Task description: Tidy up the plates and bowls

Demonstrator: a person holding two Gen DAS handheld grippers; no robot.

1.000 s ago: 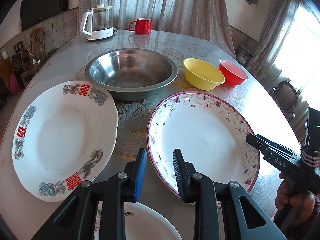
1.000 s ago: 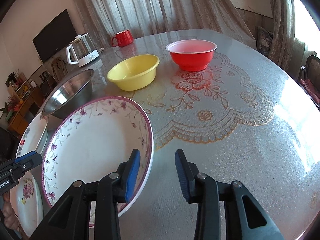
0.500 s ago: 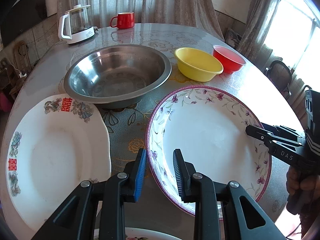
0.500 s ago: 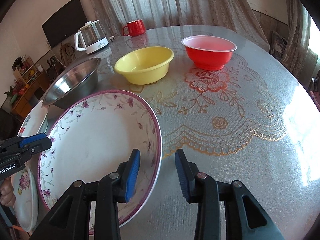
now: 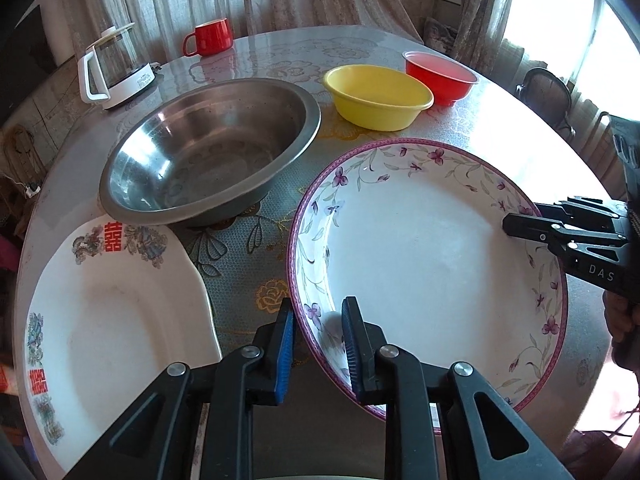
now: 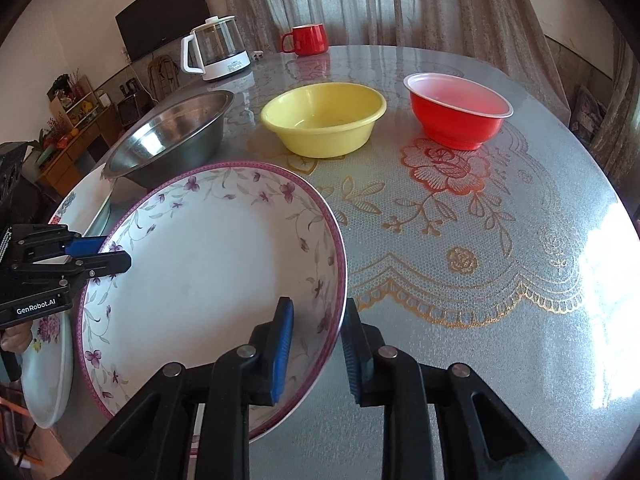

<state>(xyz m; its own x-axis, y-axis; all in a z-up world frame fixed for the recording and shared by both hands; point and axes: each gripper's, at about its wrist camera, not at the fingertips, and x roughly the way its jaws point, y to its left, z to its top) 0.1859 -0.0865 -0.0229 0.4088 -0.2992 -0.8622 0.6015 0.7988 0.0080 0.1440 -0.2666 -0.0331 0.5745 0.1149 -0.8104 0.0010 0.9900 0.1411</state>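
Observation:
A deep white plate with purple flowers (image 5: 420,248) (image 6: 208,264) lies on the round table. My left gripper (image 5: 318,344) straddles its left rim, one pad outside and one inside, and its jaws are closing. My right gripper (image 6: 318,344) straddles the opposite rim in the same way, jaws closing too, the outer pad close against the edge. Each gripper shows in the other's view: the right gripper (image 5: 520,226), the left gripper (image 6: 116,254). A white plate with red characters (image 5: 104,312) lies to the left.
Behind the plates stand a steel bowl (image 5: 208,152), a yellow bowl (image 5: 376,92) and a red bowl (image 5: 440,76). A glass kettle (image 5: 116,68) and a red mug (image 5: 210,38) sit at the far edge. A small flowered plate (image 6: 44,360) pokes out at the table's near edge.
Both pairs of jaws have narrowed around the flowered plate's rim. The left gripper has slid forward and rolled, so that the rim now sits between its pads.

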